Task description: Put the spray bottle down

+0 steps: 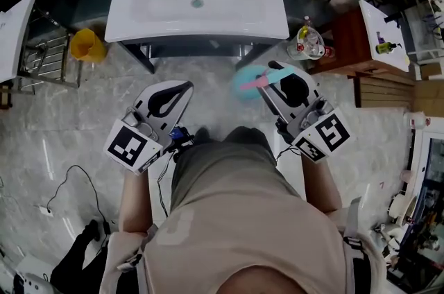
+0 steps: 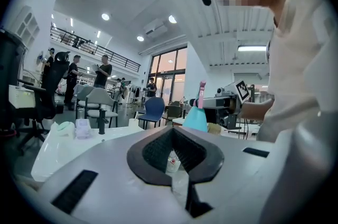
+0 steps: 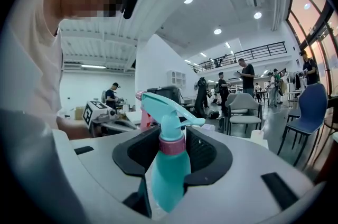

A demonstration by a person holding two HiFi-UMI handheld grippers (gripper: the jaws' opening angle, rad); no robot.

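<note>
Your right tongs (image 1: pixel 272 71) clamp the teal spray bottle (image 1: pixel 245 82). Your left tongs (image 1: pixel 184 86) are closed and empty, facing the white desk (image 1: pixel 201 28) on a marble floor (image 1: pixel 62 136).

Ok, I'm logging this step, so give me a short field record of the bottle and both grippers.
spray bottle: teal, pink collar, held in the air
right gripper: shut on the spray bottle
left gripper: shut, empty
washbasin: white, ahead of both grippers
task: bottle not yet put down
</note>
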